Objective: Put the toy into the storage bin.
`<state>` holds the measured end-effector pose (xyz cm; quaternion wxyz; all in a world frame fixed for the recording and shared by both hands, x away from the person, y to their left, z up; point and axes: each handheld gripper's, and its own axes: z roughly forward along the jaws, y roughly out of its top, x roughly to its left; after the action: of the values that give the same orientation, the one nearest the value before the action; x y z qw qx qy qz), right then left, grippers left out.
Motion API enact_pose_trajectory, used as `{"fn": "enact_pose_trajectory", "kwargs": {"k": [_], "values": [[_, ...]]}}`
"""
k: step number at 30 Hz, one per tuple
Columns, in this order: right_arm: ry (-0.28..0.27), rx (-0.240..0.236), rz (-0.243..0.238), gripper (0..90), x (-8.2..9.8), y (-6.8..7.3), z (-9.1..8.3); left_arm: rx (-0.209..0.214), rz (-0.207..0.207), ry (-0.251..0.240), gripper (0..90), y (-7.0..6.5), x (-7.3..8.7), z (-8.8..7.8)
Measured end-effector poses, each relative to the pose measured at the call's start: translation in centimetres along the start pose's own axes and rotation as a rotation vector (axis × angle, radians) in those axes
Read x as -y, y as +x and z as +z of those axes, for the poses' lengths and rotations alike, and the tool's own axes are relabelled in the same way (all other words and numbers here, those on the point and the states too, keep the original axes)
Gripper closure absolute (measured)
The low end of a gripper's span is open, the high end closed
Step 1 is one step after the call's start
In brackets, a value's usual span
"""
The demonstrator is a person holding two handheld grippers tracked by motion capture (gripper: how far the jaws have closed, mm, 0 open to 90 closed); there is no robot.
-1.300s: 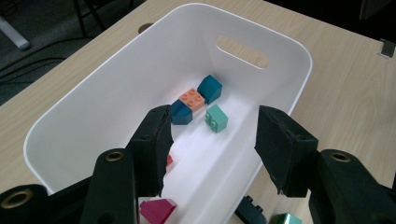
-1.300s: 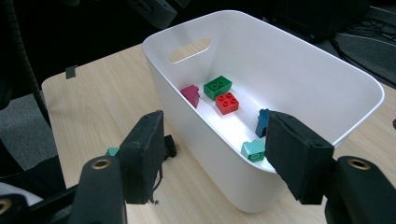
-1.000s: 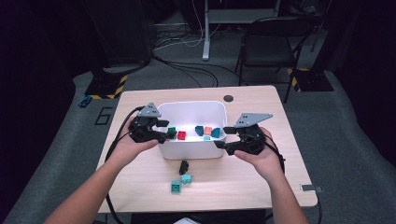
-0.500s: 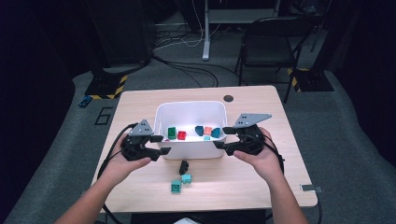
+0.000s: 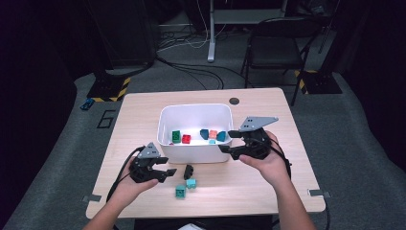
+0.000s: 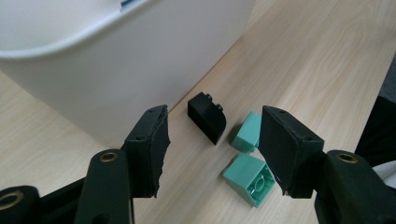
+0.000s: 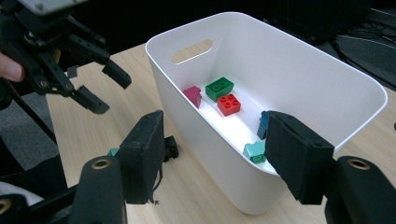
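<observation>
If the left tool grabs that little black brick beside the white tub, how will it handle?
The black brick looks like rigid moulded plastic, so it probably won't flex and is likely light. Its rounded, sloped side may let a pad slip, so the flat faces seem the safer grip. It sits flat on the table and seems unlikely to roll, though a nudge could slide it.

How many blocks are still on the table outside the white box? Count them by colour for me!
Black block: 1
Teal blocks: 2
Total on the table, outside the white box: 3
</observation>
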<state>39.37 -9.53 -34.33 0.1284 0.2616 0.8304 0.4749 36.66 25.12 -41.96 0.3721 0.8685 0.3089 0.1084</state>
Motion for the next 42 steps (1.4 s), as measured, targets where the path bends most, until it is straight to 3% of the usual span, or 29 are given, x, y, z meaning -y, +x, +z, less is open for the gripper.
{"fn": "enact_pose_trajectory", "kwargs": {"k": [7,13,27,42], "values": [[-0.001,0.000,-0.003,37.3,0.0,0.0,0.0,0.044,-0.038,0.017,40.8,-0.6,1.8,2.1],[0.000,0.001,0.000,37.3,0.0,-0.1,0.0,0.052,-0.048,0.027,41.0,-1.2,3.1,3.4],[-0.001,-0.001,-0.007,37.3,0.0,0.1,0.1,0.020,-0.098,0.025,39.0,-1.8,5.2,4.8],[-0.002,0.001,-0.005,37.3,0.0,0.0,0.1,-0.012,-0.073,0.069,35.3,-3.3,5.1,7.0]]}}
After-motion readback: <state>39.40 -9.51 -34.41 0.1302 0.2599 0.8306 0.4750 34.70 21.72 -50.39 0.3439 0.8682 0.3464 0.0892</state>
